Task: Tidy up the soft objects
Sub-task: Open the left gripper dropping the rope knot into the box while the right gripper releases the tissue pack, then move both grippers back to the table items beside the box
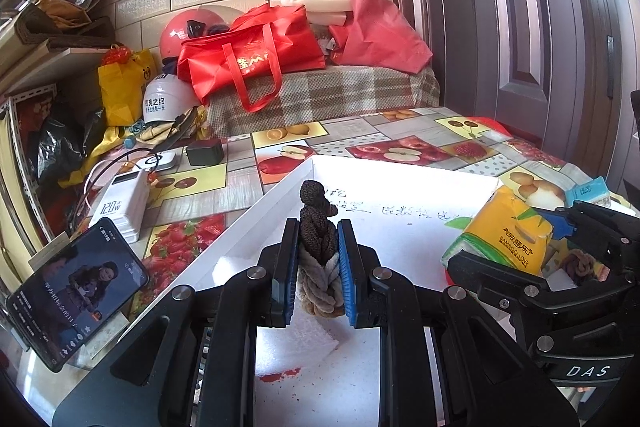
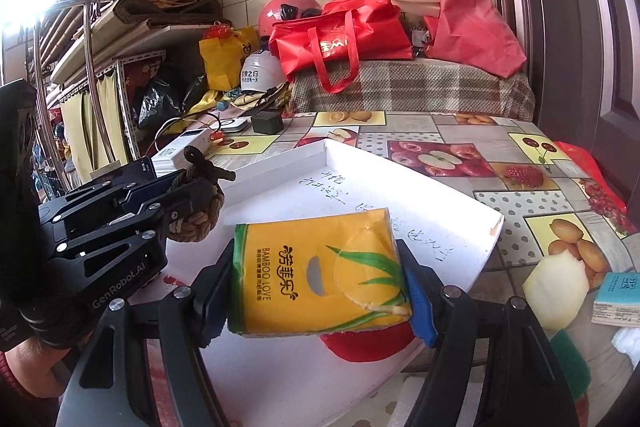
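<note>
A knotted rope toy (image 1: pixel 318 227), dark brown on top and grey below, stands upright between the blue pads of my left gripper (image 1: pixel 319 251), which is shut on it over the white tray (image 1: pixel 400 187). In the right wrist view that gripper (image 2: pixel 192 195) and the rope toy (image 2: pixel 200 215) hang at the tray's left edge. My right gripper (image 2: pixel 320 287) is shut on a yellow tissue pack (image 2: pixel 316 279), held flat above the white tray (image 2: pixel 420 211). From the left wrist view the tissue pack (image 1: pixel 504 235) sits at the right in the right gripper (image 1: pixel 516 247).
A white foam piece (image 1: pixel 296 339) lies in the tray. A second brown rope knot (image 1: pixel 580 263) rests behind the right gripper. A pale sponge (image 2: pixel 556 291), a green sponge (image 2: pixel 568 359) and a small blue pack (image 2: pixel 616 295) lie at right. A phone (image 1: pixel 76 291) and power bank (image 1: pixel 120 203) sit left.
</note>
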`<state>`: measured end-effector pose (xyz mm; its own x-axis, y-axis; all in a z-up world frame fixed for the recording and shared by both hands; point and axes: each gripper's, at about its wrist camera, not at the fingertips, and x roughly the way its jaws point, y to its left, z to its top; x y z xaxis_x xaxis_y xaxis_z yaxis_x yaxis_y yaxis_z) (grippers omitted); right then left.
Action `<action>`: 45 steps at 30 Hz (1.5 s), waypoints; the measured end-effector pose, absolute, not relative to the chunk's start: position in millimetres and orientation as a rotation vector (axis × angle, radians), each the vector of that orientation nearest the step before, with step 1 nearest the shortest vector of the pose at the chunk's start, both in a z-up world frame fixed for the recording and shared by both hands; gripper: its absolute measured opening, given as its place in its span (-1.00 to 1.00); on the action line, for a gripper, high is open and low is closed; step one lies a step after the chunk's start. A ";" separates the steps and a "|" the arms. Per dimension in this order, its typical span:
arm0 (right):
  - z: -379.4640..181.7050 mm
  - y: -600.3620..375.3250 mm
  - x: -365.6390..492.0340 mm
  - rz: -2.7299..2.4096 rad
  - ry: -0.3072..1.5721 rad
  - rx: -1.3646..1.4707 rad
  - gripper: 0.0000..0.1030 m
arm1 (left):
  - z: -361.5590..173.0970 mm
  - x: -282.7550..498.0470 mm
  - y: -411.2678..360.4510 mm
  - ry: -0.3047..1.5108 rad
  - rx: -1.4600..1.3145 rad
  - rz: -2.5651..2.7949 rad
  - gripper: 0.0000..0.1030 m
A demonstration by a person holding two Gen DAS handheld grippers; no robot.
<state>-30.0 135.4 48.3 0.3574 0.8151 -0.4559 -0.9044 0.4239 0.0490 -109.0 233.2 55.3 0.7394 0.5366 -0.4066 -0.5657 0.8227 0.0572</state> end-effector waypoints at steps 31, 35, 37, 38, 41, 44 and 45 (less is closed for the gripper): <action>50.3 128.7 -19.0 1.039 0.459 -0.166 1.00 | 59.1 -138.5 238.5 0.311 -0.110 0.804 1.00; 51.4 126.3 -20.1 1.037 0.445 -0.155 1.00 | 59.6 -142.9 239.4 0.304 -0.117 0.812 1.00; 51.9 124.2 -20.4 1.036 0.435 -0.147 1.00 | 60.4 -145.4 239.2 0.297 -0.119 0.813 1.00; 52.3 122.9 -20.7 1.037 0.429 -0.142 1.00 | 61.1 -145.9 239.1 0.293 -0.120 0.814 1.00; 54.0 117.7 -23.5 1.037 0.401 -0.124 1.00 | 62.3 -147.6 239.1 0.282 -0.122 0.821 1.00; 56.3 111.2 -29.5 1.037 0.362 -0.115 1.00 | 62.5 -150.6 239.2 0.276 -0.134 0.835 1.00; 57.2 109.5 -31.9 1.039 0.348 -0.116 1.00 | 62.6 -151.6 238.9 0.275 -0.136 0.836 1.00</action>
